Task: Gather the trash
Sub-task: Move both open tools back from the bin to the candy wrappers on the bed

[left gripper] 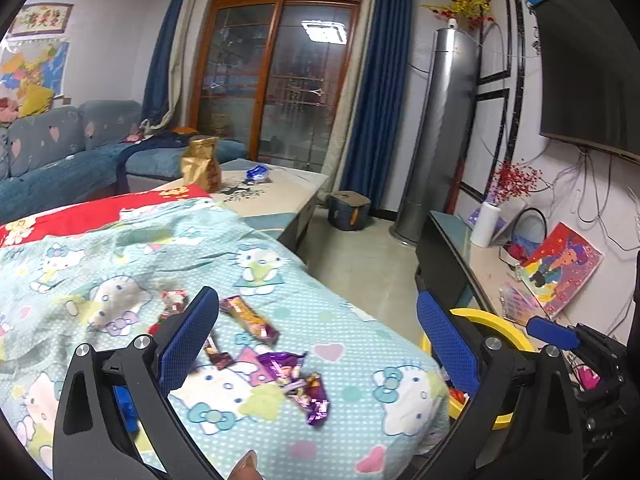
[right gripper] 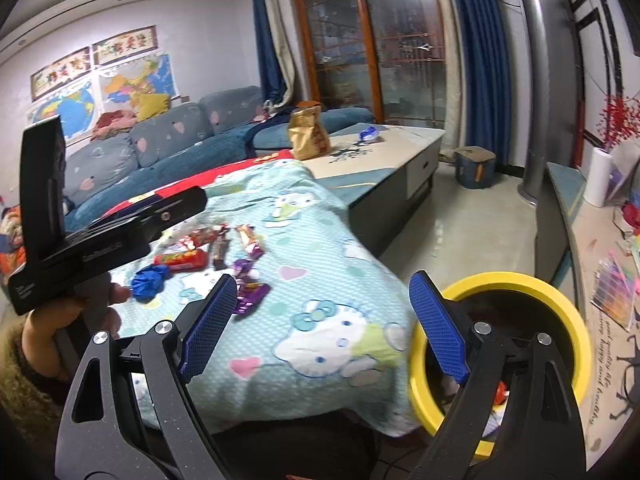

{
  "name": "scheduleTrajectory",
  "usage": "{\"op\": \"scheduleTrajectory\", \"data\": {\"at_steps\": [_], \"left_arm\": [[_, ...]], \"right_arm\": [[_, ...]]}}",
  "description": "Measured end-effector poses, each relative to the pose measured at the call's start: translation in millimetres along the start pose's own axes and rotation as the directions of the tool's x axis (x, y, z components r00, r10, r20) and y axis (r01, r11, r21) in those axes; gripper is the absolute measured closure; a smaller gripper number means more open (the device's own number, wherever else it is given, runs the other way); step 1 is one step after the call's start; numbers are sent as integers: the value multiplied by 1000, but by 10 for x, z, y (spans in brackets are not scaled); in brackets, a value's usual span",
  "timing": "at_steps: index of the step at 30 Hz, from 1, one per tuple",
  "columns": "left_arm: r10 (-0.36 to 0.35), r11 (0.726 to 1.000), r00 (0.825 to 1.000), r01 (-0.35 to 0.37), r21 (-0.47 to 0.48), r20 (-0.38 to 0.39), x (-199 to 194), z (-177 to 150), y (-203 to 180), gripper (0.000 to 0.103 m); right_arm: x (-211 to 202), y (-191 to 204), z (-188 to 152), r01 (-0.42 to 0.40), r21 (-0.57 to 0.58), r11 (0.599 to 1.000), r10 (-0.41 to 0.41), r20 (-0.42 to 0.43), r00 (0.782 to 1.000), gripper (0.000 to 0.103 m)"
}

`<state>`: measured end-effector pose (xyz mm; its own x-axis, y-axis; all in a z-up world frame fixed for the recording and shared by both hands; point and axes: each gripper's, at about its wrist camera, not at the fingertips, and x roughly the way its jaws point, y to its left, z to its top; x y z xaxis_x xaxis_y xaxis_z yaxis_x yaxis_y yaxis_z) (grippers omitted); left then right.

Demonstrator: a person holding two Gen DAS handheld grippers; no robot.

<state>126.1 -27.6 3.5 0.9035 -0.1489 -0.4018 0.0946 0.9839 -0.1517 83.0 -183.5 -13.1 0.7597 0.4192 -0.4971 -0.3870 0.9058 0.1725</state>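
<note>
Several crinkled purple foil candy wrappers (left gripper: 294, 380) lie scattered on the teal cartoon-cat bedsheet (left gripper: 120, 248), near the round yellow-rimmed bin (right gripper: 516, 284) waiting just beside its edge. Left gripper (left gripper: 316, 344) and right gripper (right gripper: 322, 324) both gape wide, empty, poised above the litter.

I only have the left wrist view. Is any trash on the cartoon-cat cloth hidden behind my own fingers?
Observer: Yes. A crumpled blue piece lies on the cloth, close to the hand holding the left hand-held gripper.
Operator: Is the right hand-held gripper carrying anything?
Observer: No. The right hand-held gripper is open, with nothing between its pads.
Operator: And the bin?
Observer: The yellow-rimmed bin stands just past the cloth's edge, its mouth unobstructed.
</note>
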Motion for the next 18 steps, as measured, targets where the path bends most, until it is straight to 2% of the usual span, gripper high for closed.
{"op": "scheduleTrajectory", "data": {"at_steps": [10,18], "left_arm": [[67,997,998,-67,-46,-10,-20,-10,396,7],[151,982,985,-159,-98,-80,112,-86,886,7]], "right_arm": [[272,311,3,-49,-31,998,47,-52,998,23],[624,464,-56,-69,-33,997,65,-123,990,23]]}}
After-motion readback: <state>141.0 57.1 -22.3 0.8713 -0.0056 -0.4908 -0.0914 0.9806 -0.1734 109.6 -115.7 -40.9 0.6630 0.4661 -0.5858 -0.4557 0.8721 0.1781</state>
